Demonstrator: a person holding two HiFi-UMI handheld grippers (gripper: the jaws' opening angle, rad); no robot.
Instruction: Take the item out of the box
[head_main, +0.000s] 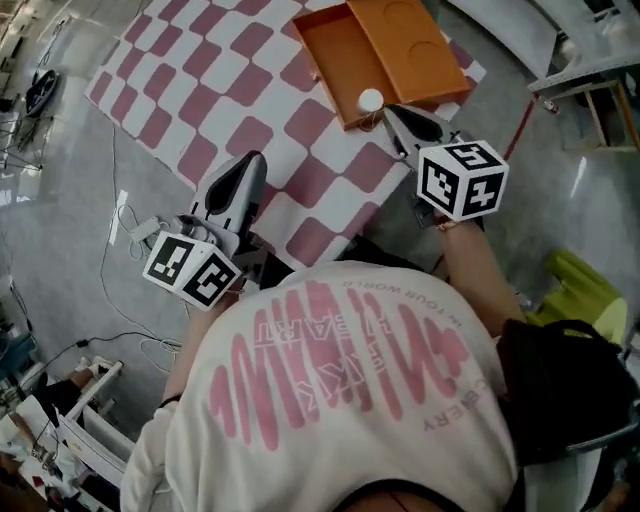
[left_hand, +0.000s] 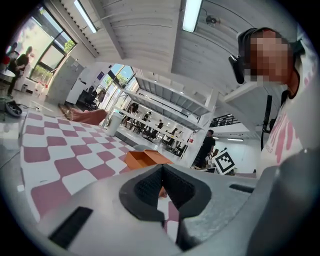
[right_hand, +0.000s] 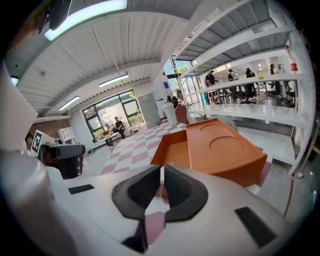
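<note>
1. The orange box (head_main: 335, 60) lay open on the checked worktop (head_main: 200, 90), its lid (head_main: 410, 40) folded flat beside the tray.
2. A small white round item (head_main: 371, 100) sat at the tray's near corner.
3. The right gripper (head_main: 392, 112) pointed at the item with its fingers closed on nothing.
4. The left gripper (head_main: 252, 165), also closed and empty, was well apart from the box.

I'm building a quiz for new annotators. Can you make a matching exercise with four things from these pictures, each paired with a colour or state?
Things:
1. box
2. round item
3. cloth
4. left gripper

Colour or state:
A. pink and white checks
B. orange, lying open
C. white
D. jaws together, above the cloth's near edge

Pairs: 1-B, 2-C, 3-A, 4-D
</note>
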